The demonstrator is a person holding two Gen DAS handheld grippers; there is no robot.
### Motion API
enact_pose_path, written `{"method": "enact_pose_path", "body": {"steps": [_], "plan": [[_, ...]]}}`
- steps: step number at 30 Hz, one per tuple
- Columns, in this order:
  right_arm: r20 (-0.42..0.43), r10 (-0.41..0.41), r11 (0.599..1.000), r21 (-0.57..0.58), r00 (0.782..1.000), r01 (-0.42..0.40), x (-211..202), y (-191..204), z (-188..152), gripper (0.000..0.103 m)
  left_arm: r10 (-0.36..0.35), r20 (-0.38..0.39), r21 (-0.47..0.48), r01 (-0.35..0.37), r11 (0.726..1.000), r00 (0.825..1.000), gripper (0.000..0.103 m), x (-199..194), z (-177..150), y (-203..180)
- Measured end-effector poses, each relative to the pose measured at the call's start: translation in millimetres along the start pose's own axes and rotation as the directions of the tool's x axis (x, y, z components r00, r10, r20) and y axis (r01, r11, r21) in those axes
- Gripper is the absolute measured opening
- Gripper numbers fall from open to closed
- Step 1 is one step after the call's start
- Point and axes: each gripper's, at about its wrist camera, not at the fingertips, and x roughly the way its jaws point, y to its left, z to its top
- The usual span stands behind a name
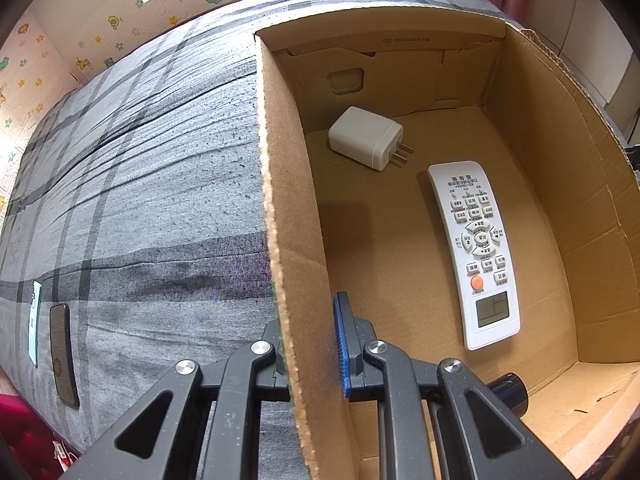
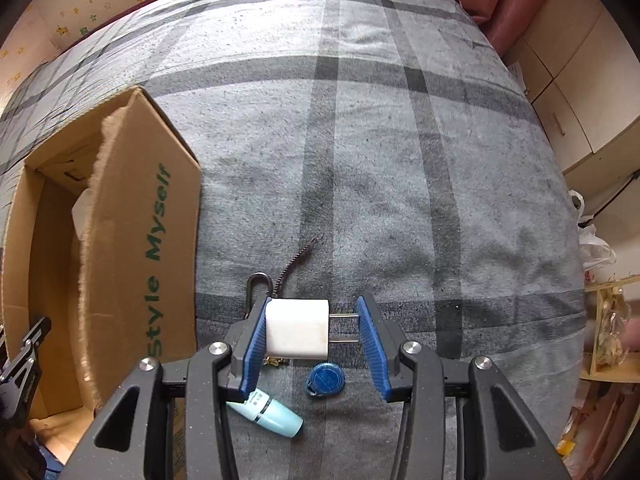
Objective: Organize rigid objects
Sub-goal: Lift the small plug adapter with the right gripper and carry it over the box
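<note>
Your left gripper [image 1: 310, 344] has its jaws clamped on the near side wall of the open brown cardboard box [image 1: 280, 200] on the grey plaid bed [image 1: 140, 180]. Inside that box lie a white plug adapter [image 1: 366, 137] and a white remote control [image 1: 476, 252]. Your right gripper [image 2: 312, 332] holds a second white plug charger [image 2: 298, 330] end to end, right of the box, above a blue key fob [image 2: 325, 380] and a light blue tube [image 2: 268, 406].

The right hand-held gripper [image 2: 312, 330] holds a white plug adapter [image 2: 298, 328] above the grey plaid bed [image 2: 400, 152], one blue pad against its body, the other at its metal prongs. Below lie a blue key fob [image 2: 325, 380] and a pale blue tube [image 2: 272, 412]. A cardboard box [image 2: 160, 240] printed in green stands at left.
</note>
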Motion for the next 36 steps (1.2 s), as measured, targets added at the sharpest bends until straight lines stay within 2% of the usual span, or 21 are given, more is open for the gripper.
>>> {"method": "enact_pose_path", "body": {"steps": [18,36], "plan": [[0.059,0.026,0.995,-0.099,0.998,-0.02,-59,39,9,0.047,0.0,0.001,0.002,0.0,1.0,1.0,0.016,0,0,-1],[0.085,0.09,0.975,-0.21,0.992,-0.07,-84,107,19,0.047,-0.007,0.002,0.0,0.007,1.0,1.0,0.016,-1,0,-1]]}}
